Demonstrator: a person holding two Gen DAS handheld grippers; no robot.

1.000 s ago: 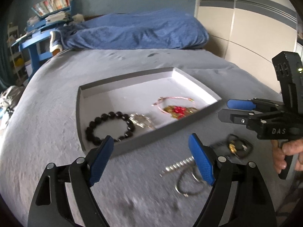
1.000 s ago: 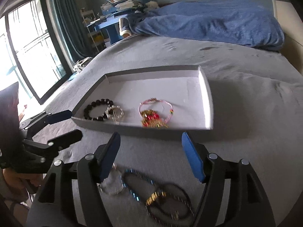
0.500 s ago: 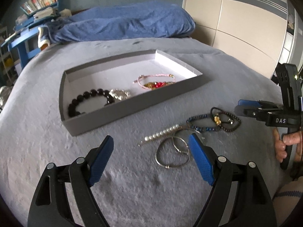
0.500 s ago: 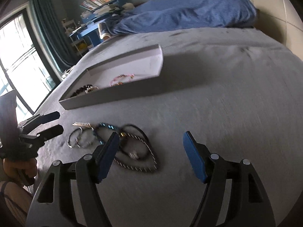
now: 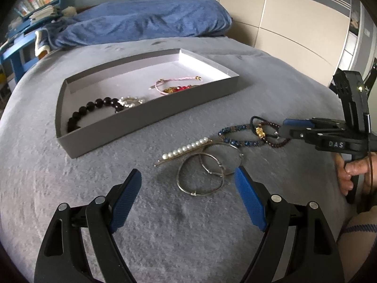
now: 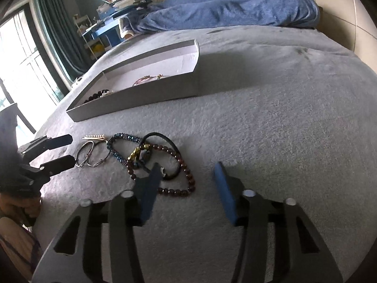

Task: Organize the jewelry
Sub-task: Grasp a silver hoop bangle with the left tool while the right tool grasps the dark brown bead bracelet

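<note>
Loose jewelry lies on the grey bed just short of the tray [image 5: 150,120]: pearl clip [image 5: 186,149], two wire hoops [image 5: 207,172], blue bead bracelet [image 5: 238,136], dark red bead bracelet [image 6: 181,172]. Left gripper [image 5: 188,200] and right gripper [image 6: 186,184] both hang spread wide, empty. Likely light, limp, slippery strands; pinch the dark red bead bracelet across its beads, not its cord.
</note>
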